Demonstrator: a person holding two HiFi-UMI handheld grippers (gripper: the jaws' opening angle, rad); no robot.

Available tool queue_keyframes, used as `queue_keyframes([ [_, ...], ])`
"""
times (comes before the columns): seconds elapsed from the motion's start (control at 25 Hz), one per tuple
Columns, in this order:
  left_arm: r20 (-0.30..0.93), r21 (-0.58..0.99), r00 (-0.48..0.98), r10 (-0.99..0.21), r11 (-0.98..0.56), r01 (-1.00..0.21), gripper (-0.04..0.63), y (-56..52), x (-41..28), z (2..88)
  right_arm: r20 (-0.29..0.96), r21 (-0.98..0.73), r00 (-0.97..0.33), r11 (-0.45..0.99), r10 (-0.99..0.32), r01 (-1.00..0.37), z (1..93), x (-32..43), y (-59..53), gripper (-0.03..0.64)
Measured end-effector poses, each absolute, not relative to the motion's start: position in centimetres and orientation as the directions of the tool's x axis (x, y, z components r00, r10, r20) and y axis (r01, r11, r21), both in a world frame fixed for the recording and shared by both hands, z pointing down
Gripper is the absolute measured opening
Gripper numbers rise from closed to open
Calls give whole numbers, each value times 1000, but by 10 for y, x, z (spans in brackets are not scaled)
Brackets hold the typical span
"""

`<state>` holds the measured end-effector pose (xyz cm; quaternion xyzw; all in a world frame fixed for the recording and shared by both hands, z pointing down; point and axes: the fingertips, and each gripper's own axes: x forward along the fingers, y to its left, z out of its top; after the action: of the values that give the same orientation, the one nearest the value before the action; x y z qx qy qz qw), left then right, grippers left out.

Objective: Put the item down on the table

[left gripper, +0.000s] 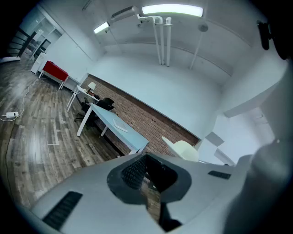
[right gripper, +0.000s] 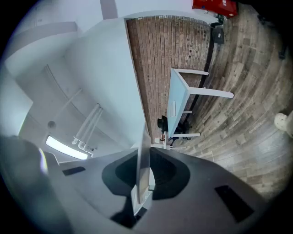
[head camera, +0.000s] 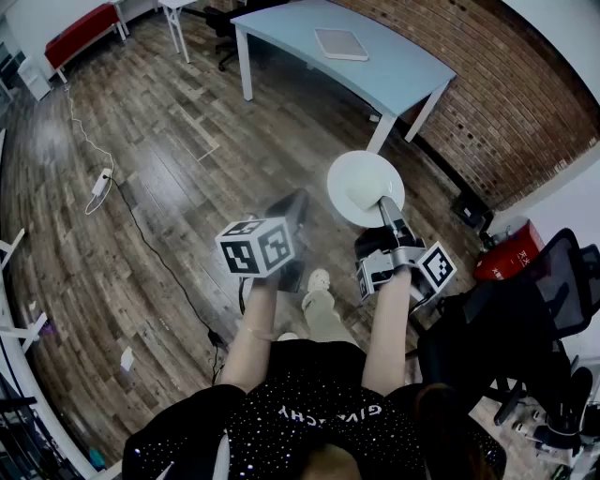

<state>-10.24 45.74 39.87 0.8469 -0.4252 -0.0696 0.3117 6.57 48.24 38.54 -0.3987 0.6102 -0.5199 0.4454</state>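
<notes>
A round white plate (head camera: 363, 184) is held out over the wooden floor, with my right gripper (head camera: 385, 203) shut on its near rim. In the right gripper view the plate (right gripper: 142, 164) stands edge-on between the jaws of the right gripper (right gripper: 143, 177). My left gripper (head camera: 292, 201) hangs beside it on the left, jaws together and holding nothing. The left gripper (left gripper: 149, 183) shows only a thin slit, and the plate (left gripper: 185, 149) lies to its right. The light blue table (head camera: 394, 62) stands ahead and carries a flat white pad (head camera: 340, 44).
A brick wall (head camera: 487, 84) runs behind the table. A black office chair (head camera: 530, 314) and a red box (head camera: 504, 252) stand at the right. A power strip with its cable (head camera: 99, 184) lies on the floor at the left, and a red bench (head camera: 82, 29) is far left.
</notes>
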Motion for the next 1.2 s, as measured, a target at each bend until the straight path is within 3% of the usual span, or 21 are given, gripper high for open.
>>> queue_keyframes([
  [0.8,161,592,550,-819,-366,-718,11,221,-55,394,-120,-992,-388,129,-914,1,380,109,224,35],
  [1.2,134,582,553,-822,-387,-715,11,153,-13,395,-141,-988,-390,155,-910,-3,380,149,157,35],
])
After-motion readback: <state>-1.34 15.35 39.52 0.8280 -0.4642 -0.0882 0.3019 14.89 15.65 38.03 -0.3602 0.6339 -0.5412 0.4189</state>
